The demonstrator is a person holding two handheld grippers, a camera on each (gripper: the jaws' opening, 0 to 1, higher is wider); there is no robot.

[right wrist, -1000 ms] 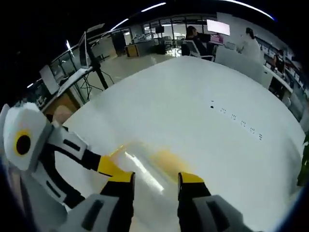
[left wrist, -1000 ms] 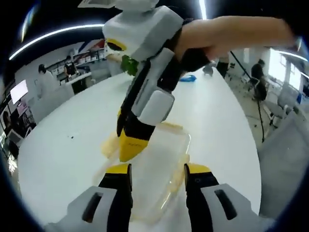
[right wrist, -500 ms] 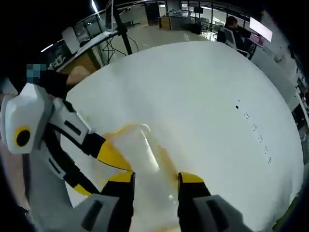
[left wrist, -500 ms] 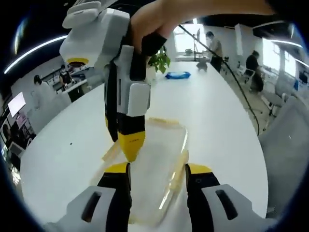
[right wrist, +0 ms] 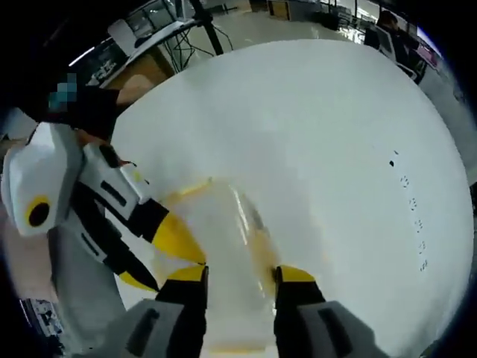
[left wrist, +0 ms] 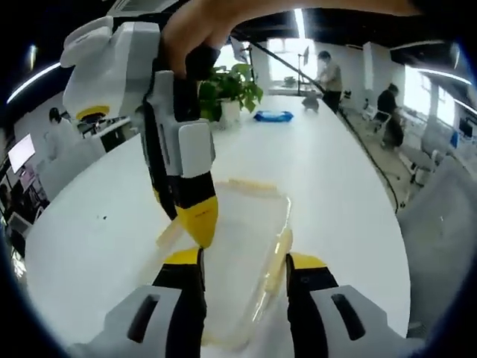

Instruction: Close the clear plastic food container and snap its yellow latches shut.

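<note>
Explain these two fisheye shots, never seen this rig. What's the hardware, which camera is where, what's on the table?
No robot: a person holds a two-jaw gripper in each hand, with a camera riding on each. The left gripper view looks along the left gripper and catches the right gripper coming down from above. The right gripper view looks along the right gripper, with the left one entering beside it. Both are open over a clear container with yellow latches on a white table. Nothing is gripped. A potted plant stands farther back.
</note>
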